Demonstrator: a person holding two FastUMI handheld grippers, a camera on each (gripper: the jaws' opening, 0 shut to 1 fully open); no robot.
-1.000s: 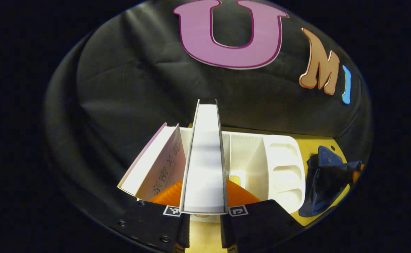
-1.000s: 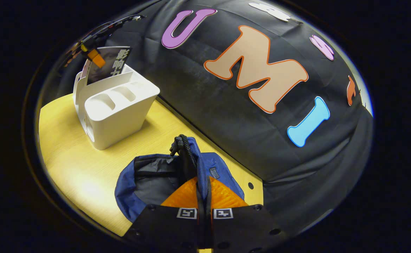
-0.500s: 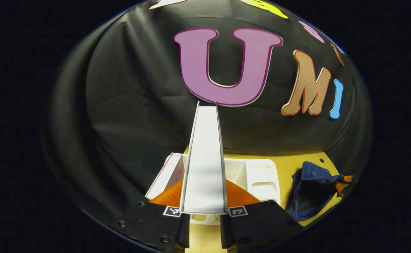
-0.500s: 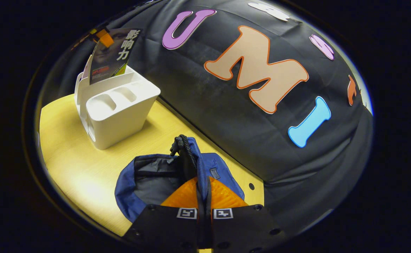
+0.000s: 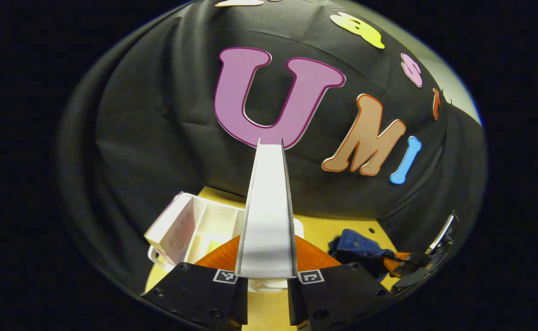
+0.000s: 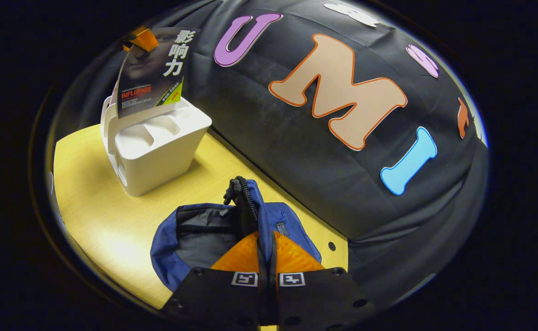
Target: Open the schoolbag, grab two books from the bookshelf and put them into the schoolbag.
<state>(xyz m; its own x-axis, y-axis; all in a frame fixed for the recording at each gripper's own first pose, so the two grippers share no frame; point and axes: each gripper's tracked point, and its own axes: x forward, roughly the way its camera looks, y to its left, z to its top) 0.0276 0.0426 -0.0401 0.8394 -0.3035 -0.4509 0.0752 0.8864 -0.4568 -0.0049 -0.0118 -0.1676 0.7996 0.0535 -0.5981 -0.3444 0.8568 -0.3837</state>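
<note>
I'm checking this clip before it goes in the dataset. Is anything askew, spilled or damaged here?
Nothing is spilled or damaged. The left gripper holds a book lifted out of the white bookshelf; a second book leans tilted inside it. The right gripper pinches the open schoolbag by its handle.

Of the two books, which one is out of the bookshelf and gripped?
The dark-covered book, clamped edge-on in the left gripper and raised above the white bookshelf. The pink-covered book leans inside the shelf.
</note>
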